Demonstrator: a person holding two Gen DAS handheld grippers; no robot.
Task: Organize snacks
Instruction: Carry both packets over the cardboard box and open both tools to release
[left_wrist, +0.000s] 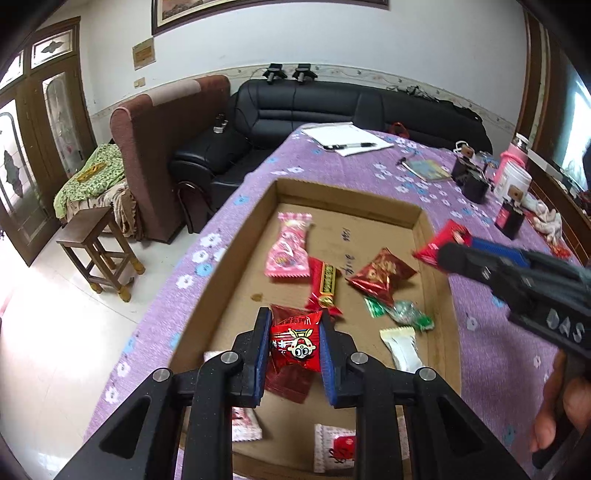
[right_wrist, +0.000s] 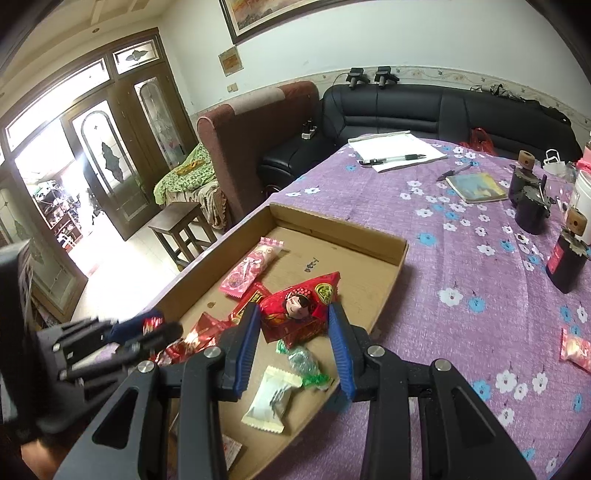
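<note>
My left claw (left_wrist: 294, 345) pinches a red cartoon snack packet (left_wrist: 295, 341) over the cardboard tray's (left_wrist: 369, 199) near end; my right claw (right_wrist: 291, 325) pinches a red doll-face packet (right_wrist: 299, 306) above its right edge. Next, I judge: lower and release both inside.

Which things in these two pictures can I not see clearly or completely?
- Dark red packet, left wrist view: partly hidden behind the left gripper.
- White packet, left view: half covered by the gripper's frame.
- Pink packet, right view: cut by the edge.
</note>
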